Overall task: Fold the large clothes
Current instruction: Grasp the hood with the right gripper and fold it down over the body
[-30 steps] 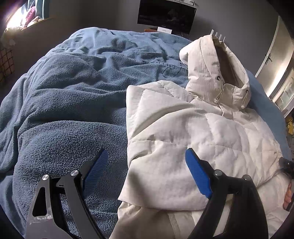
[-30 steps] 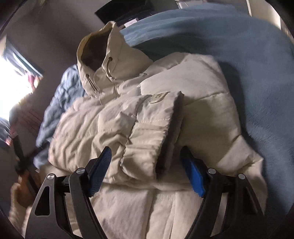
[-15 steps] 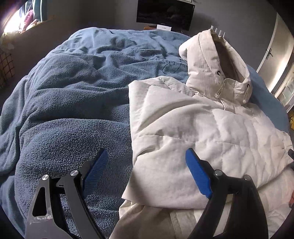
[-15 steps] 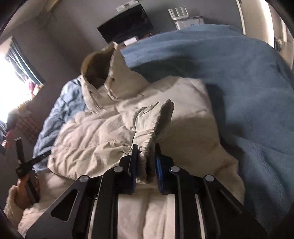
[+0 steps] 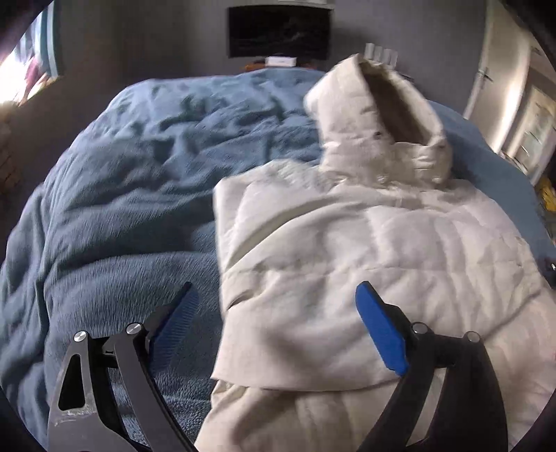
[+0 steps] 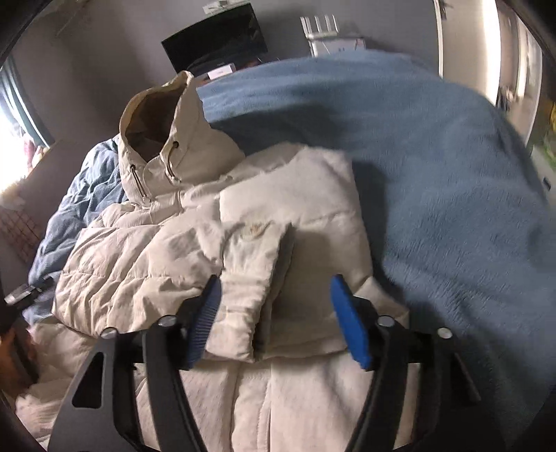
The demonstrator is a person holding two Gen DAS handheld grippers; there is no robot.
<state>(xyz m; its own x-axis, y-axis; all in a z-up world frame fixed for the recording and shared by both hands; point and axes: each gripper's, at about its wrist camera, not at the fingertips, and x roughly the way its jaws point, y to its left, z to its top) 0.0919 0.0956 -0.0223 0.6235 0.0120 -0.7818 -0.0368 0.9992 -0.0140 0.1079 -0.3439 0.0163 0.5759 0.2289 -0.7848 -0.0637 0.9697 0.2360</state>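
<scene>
A white hooded puffer jacket (image 5: 365, 260) lies front up on a blue fleece blanket (image 5: 121, 191), its hood (image 5: 375, 121) standing up at the far end. My left gripper (image 5: 274, 292) hovers over the jacket's left edge with its jaws opening and nothing pressed between them. In the right wrist view the jacket (image 6: 139, 260) has one sleeve (image 6: 253, 271) folded across its front. My right gripper (image 6: 274, 281) straddles that sleeve's cuff, jaws opening, and the pads (image 6: 347, 323) stand off the cloth.
The blanket (image 6: 434, 174) covers the whole bed. A dark screen (image 5: 278, 31) hangs on the far wall, with a white router (image 6: 319, 27) beside it. There is a door (image 5: 493, 69) at the right and a bright window (image 5: 14, 80) at the left.
Half a second ago my right gripper was shut on the sleeve cuff; now it has opened and the sleeve lies flat on the jacket. My left gripper has shifted a little and opened wider.
</scene>
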